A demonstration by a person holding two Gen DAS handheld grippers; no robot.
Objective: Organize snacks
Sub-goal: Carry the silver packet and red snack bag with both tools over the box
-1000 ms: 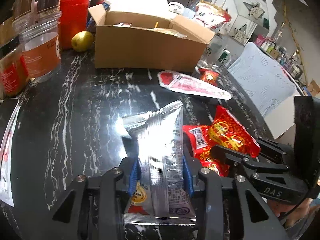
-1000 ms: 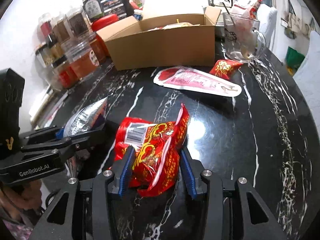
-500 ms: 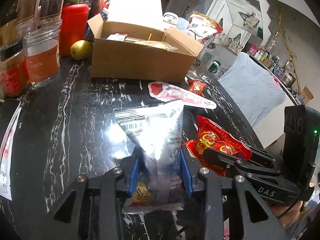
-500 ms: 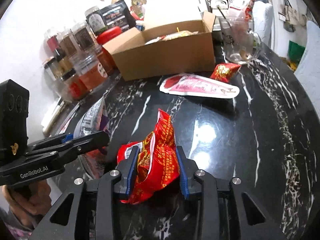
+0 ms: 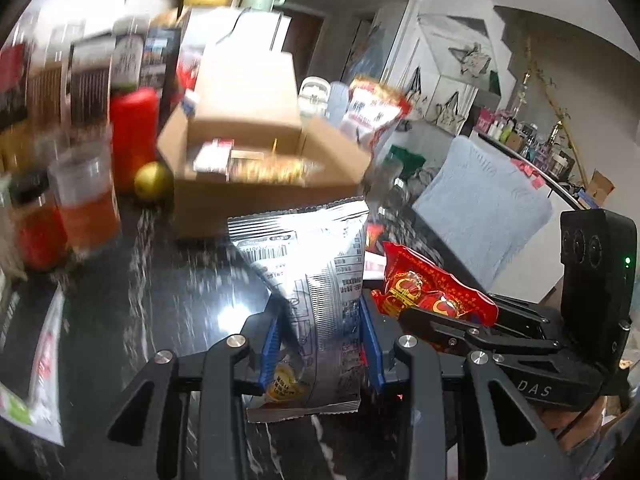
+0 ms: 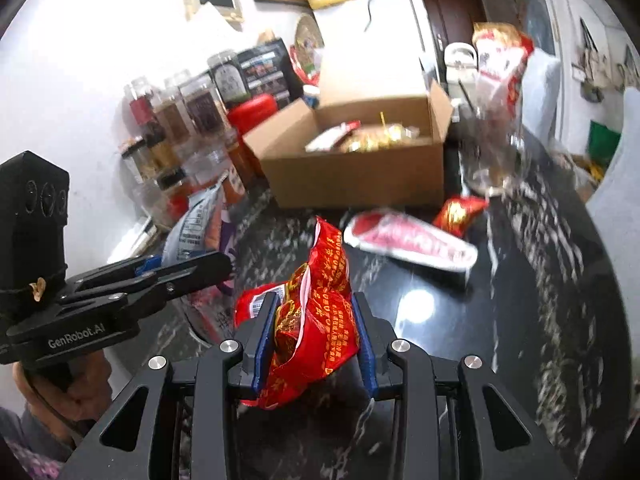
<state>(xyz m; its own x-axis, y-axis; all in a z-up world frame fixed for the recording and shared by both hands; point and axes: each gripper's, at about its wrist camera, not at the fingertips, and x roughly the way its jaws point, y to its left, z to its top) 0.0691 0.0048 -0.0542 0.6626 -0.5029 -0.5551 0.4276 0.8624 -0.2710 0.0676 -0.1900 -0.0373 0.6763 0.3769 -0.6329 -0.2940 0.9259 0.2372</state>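
Note:
My left gripper (image 5: 320, 336) is shut on a silver snack bag (image 5: 316, 280), held upright above the black marble table (image 5: 168, 300). My right gripper (image 6: 314, 332) is shut on a red snack bag (image 6: 316, 312), also lifted off the table. Each gripper shows in the other's view: the right one (image 5: 404, 308) with its red bag (image 5: 424, 288), the left one (image 6: 224, 264) with its silver bag (image 6: 192, 228). Behind them stands an open cardboard box (image 6: 360, 168) holding several snacks; the same cardboard box (image 5: 256, 184) appears in the left wrist view.
A flat red-and-white packet (image 6: 408, 240) and a small red packet (image 6: 460, 212) lie on the table before the box. Jars (image 6: 172, 128) and a red canister (image 5: 132, 132) line the left side. A glass pitcher (image 6: 496, 152) stands right of the box, a yellow fruit (image 5: 150, 180) to its left.
Both grippers have risen with their bags, lifting them off the table. The right gripper's fingers closed tighter on the red bag. The views tilted up toward the box.

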